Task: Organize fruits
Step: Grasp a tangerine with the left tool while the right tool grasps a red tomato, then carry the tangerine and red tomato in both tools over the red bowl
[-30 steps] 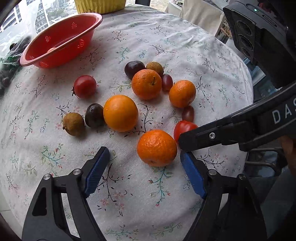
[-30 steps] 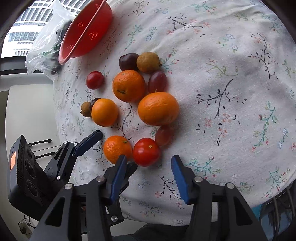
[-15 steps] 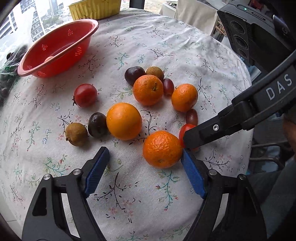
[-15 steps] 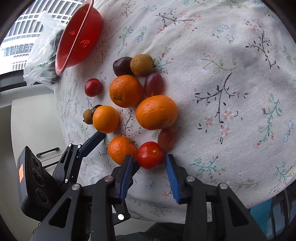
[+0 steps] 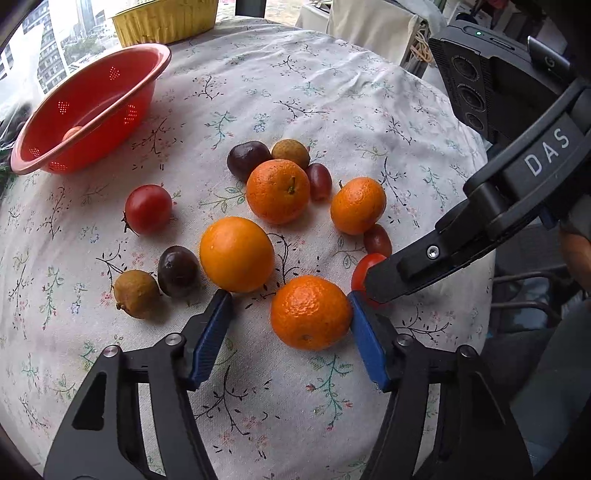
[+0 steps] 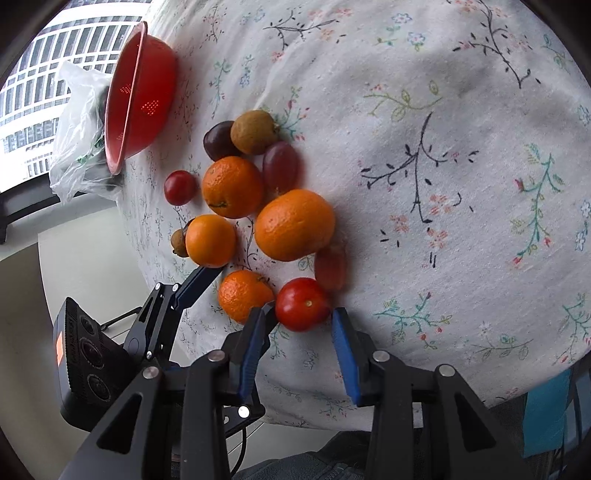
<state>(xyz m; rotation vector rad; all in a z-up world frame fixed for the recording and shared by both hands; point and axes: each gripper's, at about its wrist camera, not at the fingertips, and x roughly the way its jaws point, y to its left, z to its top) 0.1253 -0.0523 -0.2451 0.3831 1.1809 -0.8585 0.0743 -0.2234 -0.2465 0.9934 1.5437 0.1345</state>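
Observation:
Several fruits lie on the floral tablecloth (image 5: 280, 92). My left gripper (image 5: 290, 308) is open, with a mandarin (image 5: 310, 312) just inside its right blue pad and a big orange (image 5: 236, 254) beyond its left tip. My right gripper (image 6: 301, 325) is open around a red tomato (image 6: 302, 303); the pads stand close on both sides, not pressing. That tomato (image 5: 364, 271) shows partly hidden behind the right gripper's finger in the left view. A red colander (image 5: 88, 107) stands at the far left with one small fruit inside.
More mandarins (image 5: 277, 191), a second tomato (image 5: 148, 208), dark plums (image 5: 178, 271), brown longans (image 5: 136, 293) and grapes (image 5: 377, 240) lie in the cluster. A yellow basket (image 5: 166, 18) stands at the back. A plastic bag (image 6: 77, 129) sits beyond the colander. The table edge is near both grippers.
Both grippers moved forward. The left now reaches the mandarin. The right has narrowed and come around the red tomato.

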